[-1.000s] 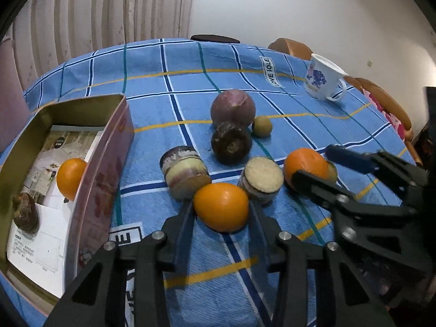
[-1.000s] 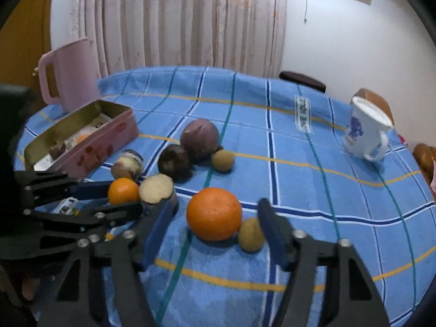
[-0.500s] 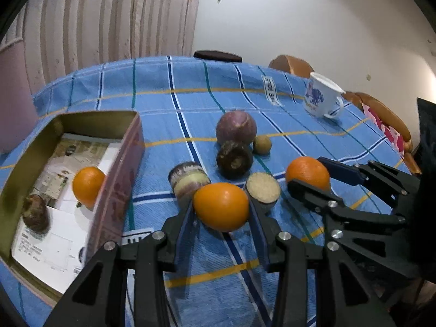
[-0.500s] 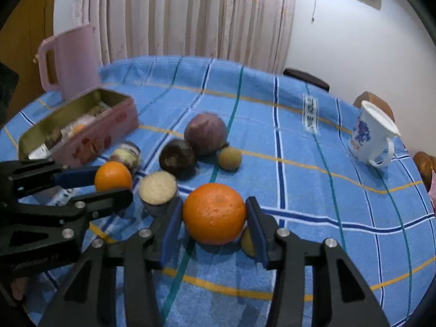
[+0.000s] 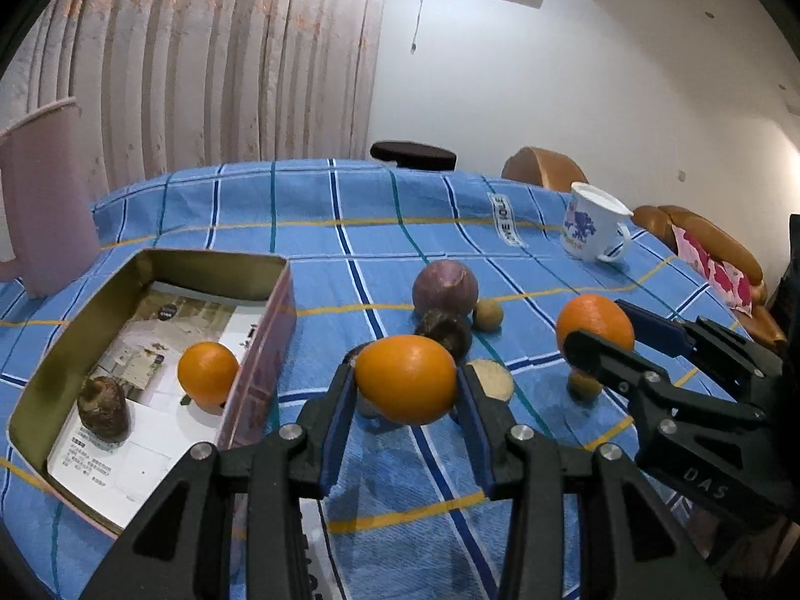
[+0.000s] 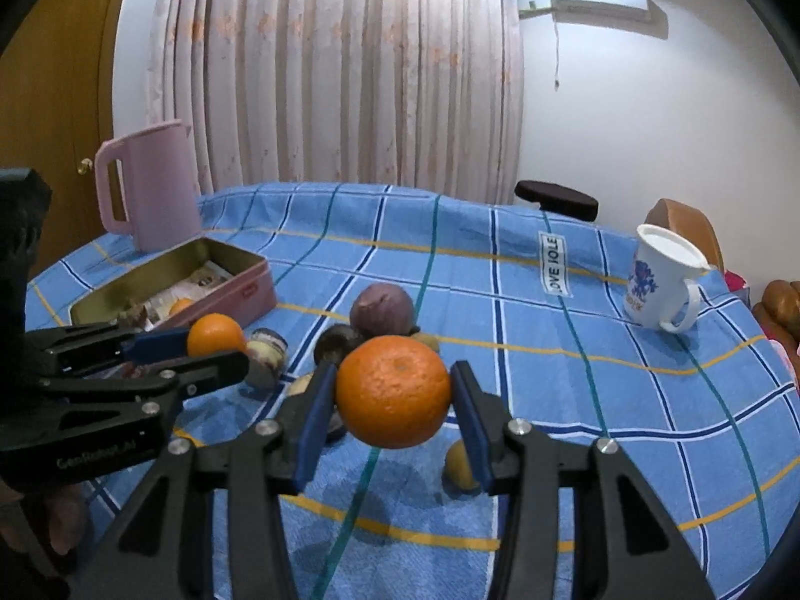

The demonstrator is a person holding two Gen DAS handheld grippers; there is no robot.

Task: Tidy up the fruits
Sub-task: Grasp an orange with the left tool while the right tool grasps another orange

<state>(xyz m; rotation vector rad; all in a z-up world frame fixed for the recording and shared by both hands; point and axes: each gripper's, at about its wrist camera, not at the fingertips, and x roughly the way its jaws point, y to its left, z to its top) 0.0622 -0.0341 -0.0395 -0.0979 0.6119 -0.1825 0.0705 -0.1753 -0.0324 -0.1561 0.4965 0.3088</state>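
My left gripper (image 5: 406,387) is shut on an orange (image 5: 406,379) and holds it above the blue checked cloth. My right gripper (image 6: 393,402) is shut on another orange (image 6: 393,390), also lifted; it shows in the left wrist view (image 5: 595,322) too. An open pink tin (image 5: 260,350) at the left holds an orange (image 5: 207,375) and a brown fruit (image 5: 104,407). A purple round fruit (image 5: 445,287), a dark fruit (image 5: 445,332), small tan fruits (image 5: 487,314) and cut pieces (image 5: 492,379) lie on the cloth below.
A pink jug (image 6: 150,187) stands behind the tin. A white mug with blue print (image 6: 660,275) stands at the right. A small tan fruit (image 6: 460,465) lies under my right gripper. Chairs ring the table's far edge.
Both grippers have closed on their oranges and lifted them up off the cloth. The fruits left on the cloth now sit lower and farther in both views.
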